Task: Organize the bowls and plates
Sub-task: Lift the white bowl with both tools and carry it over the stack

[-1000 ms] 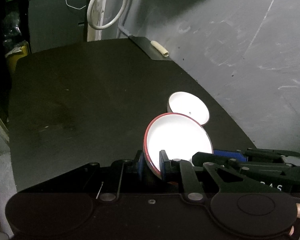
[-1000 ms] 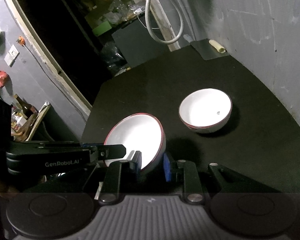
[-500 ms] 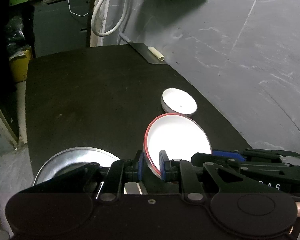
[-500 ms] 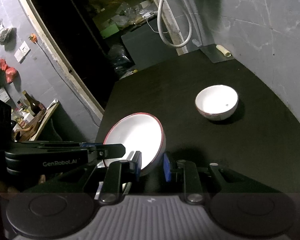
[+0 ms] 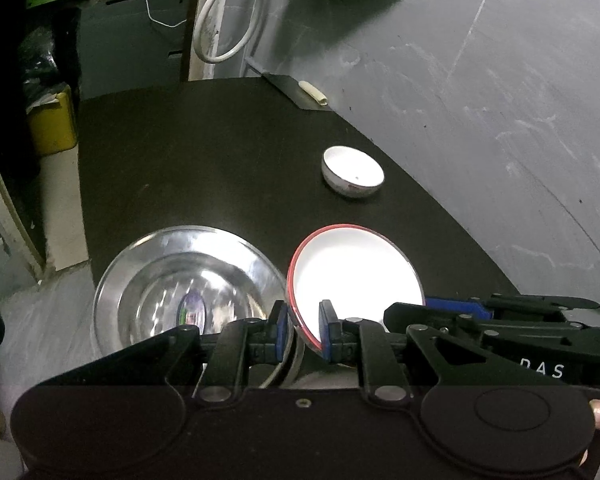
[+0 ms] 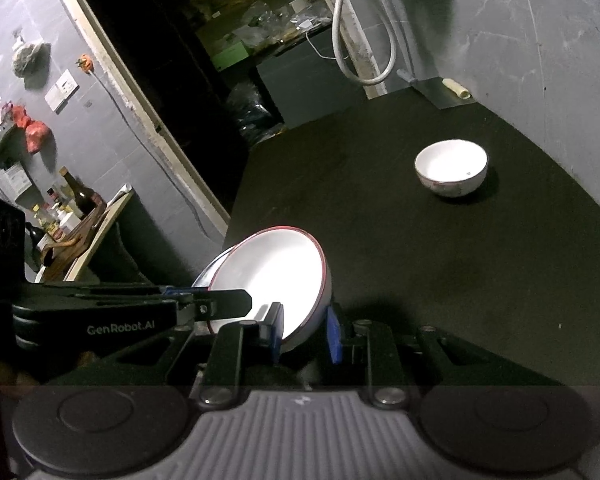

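Note:
A white bowl with a red rim [image 5: 356, 276] hangs tilted above the black table [image 5: 200, 160], held from both sides. My left gripper [image 5: 303, 320] is shut on its left rim. My right gripper [image 6: 305, 330] is shut on the opposite rim of the same red-rimmed bowl [image 6: 272, 276]. A steel plate [image 5: 188, 280] lies on the table just left of and below the held bowl; only its edge [image 6: 208, 270] shows in the right wrist view. A smaller white bowl [image 5: 352, 172] stands upright farther back near the wall, also the small bowl [image 6: 452, 168].
A grey wall [image 5: 500, 120] runs along the table's right side. At the far corner lies a flat metal blade with a pale handle [image 5: 312, 94]. A white hose [image 5: 220, 32] hangs behind. The table's left edge drops to the floor [image 5: 60, 240].
Both grippers carried the red-rimmed bowl back, away from the small bowl, which now looks farther off. The steel plate has come into view beside and under the held bowl.

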Motion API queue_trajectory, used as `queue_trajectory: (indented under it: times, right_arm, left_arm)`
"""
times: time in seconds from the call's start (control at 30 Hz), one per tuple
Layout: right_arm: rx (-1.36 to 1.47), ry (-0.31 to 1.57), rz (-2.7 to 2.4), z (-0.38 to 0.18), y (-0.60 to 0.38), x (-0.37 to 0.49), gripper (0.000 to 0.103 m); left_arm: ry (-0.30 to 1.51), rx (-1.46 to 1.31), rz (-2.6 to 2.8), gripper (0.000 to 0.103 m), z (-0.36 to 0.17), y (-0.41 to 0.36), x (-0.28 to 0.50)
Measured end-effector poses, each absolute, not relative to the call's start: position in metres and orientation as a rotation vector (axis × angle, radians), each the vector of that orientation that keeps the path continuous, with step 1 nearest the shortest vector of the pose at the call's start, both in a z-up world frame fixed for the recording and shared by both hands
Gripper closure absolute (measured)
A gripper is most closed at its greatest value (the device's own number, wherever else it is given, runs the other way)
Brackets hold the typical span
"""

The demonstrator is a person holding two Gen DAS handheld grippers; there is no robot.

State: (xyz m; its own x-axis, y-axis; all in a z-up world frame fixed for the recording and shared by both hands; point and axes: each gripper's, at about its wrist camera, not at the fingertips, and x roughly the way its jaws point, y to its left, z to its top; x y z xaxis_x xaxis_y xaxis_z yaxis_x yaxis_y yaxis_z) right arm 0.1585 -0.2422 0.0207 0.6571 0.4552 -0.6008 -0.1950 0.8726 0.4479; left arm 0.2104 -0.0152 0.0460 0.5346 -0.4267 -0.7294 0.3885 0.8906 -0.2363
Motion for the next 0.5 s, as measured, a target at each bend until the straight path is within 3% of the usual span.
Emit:
queue_trajectory:
  times: [0.5]
  right_arm:
    - [0.359, 0.837, 0.381, 0.010, -0.225, 0.113, 0.077]
  left_arm:
    - [0.938, -0.043, -0.509, 0.085, 0.034, 0.002, 0.164]
